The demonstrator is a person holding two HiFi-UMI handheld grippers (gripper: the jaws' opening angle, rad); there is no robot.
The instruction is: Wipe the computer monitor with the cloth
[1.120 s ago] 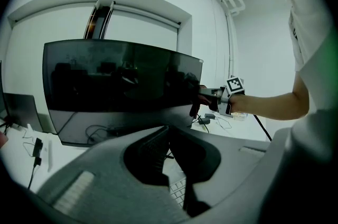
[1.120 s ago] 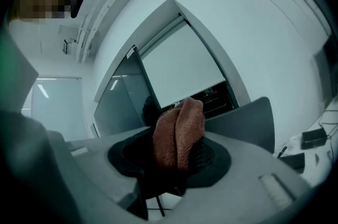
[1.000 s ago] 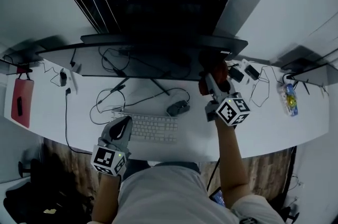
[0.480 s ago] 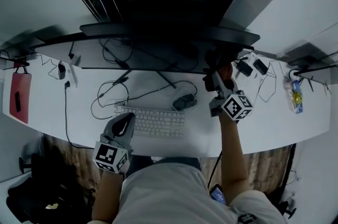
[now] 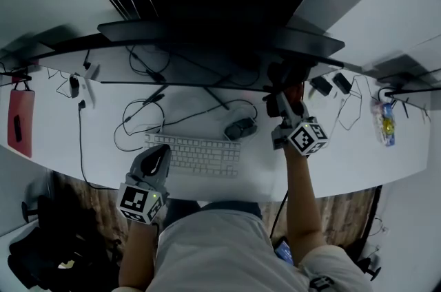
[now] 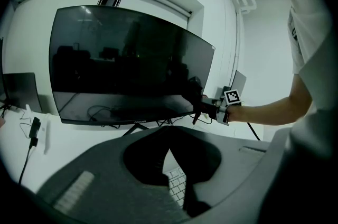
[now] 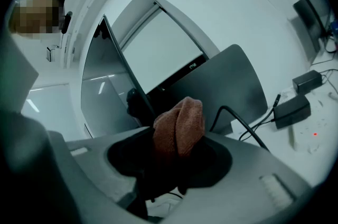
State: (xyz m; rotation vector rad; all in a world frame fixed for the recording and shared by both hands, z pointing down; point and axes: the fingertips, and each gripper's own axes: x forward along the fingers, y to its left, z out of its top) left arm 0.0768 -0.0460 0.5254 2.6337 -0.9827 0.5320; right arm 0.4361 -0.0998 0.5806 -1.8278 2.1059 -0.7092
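The right claw [image 5: 282,105] was clamped on the brown cloth [image 7: 179,125], up at the lower right corner of the monitor [image 6: 127,64] — whether they touched was hard to see. The left claw [image 5: 156,161] hung over the keyboard [image 5: 196,154] on the counter [image 5: 358,153] — pinched together, holding nothing.

The wide, curved monitor [image 6: 127,64] stands upright at the far side, screen dark. The rust-brown cloth [image 7: 179,125], bunched, sits clamped in the right gripper [image 5: 281,101] at its lower right corner.
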